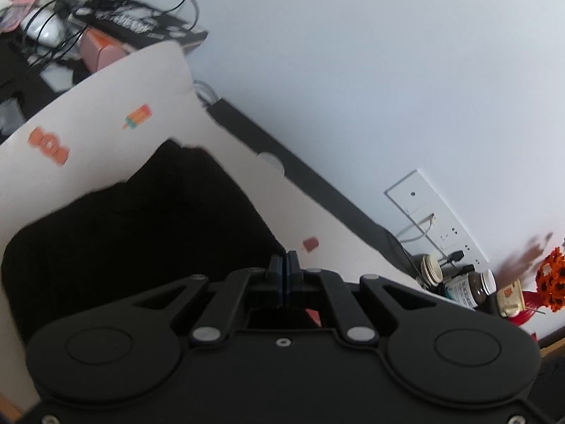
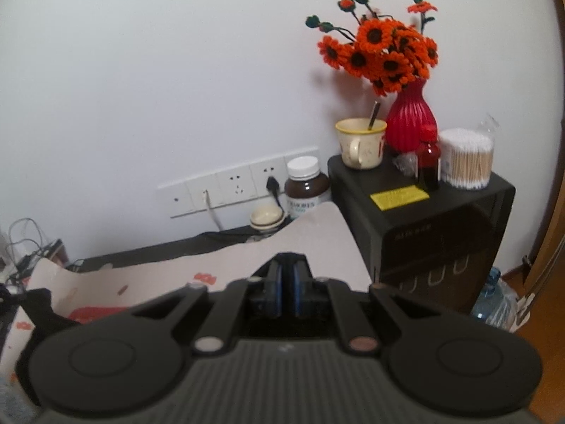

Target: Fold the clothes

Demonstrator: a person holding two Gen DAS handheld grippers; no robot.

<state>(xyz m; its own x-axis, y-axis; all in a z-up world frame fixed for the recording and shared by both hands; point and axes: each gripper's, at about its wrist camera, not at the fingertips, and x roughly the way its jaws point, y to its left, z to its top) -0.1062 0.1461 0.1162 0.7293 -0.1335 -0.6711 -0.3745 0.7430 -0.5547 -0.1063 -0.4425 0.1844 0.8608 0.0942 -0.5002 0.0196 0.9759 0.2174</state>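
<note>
**Black garment on the printed cloth, both my grippers closed**

The black knitted garment (image 1: 134, 226) lies in a dark, bunched heap on the pale cream cloth printed with small orange and red motifs (image 1: 106, 106), which covers the surface in front of me. In my left wrist view the garment fills the lower left, just past my left gripper (image 1: 285, 256); its jaws are pressed together, and I cannot tell whether any fabric is caught between them. The garment's near edge runs right up beside the fingertips. In my right wrist view only a corner of the same garment (image 2: 42, 304) shows at the far left.

My right gripper (image 2: 287, 265) points over the cream cloth toward the white wall (image 2: 141, 70); its blue-edged pads stand nearly together with a thin slit between them, and nothing shows in that gap.

Farther out, a row of white wall sockets (image 2: 233, 187) sits low on the wall, with a brown pill bottle with a white cap (image 2: 305, 187) beside it. To the right stands a black cabinet (image 2: 441, 233) carrying a cream mug with a spoon (image 2: 360, 145), a ribbed red vase of orange knitted flowers (image 2: 409, 123), a small dark red bottle (image 2: 428, 162) and a clear tub of cotton swabs (image 2: 466, 160). A cluttered desk with black cables (image 1: 88, 17) shows at the top left of my left view.
</note>
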